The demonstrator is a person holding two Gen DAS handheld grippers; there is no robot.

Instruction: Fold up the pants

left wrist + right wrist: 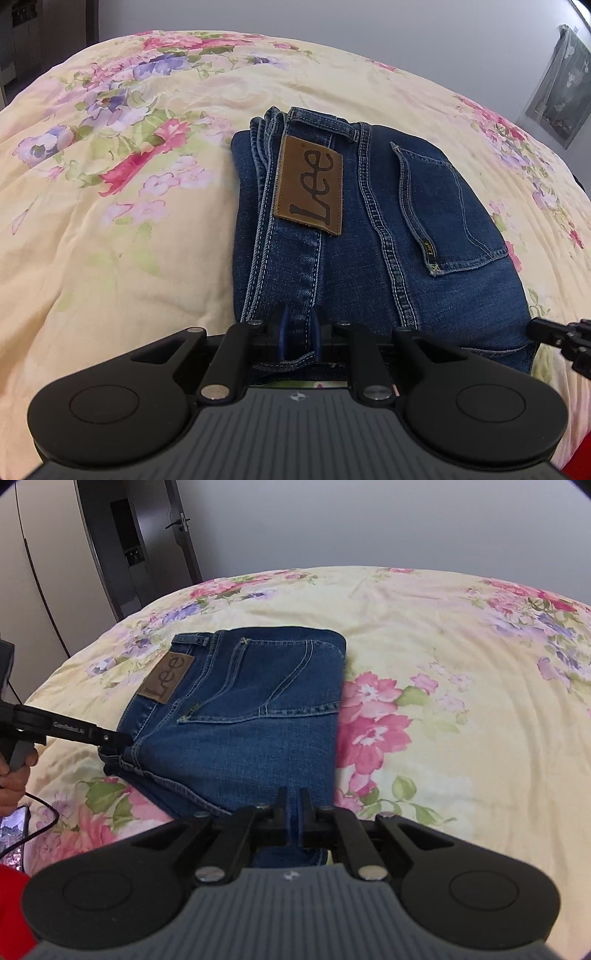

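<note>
Blue jeans (369, 236) lie folded into a compact stack on the floral bedspread (110, 221), with the brown Lee patch (310, 184) and a back pocket (443, 214) facing up. My left gripper (298, 325) is shut on the near waistband edge of the jeans. My right gripper (293, 805) is shut on the near edge of the jeans (251, 716) at their right side. The left gripper also shows in the right wrist view (118, 740), clamped on the waistband corner. The right gripper's tip shows at the right edge of the left wrist view (539, 328).
The yellow floral bedspread (461, 701) spreads wide around the jeans. A grey wall and a dark door (147, 546) stand behind the bed. A phone (13, 827) and a black cable (44, 812) lie at the near left. A hanging picture (561, 85) is at the right.
</note>
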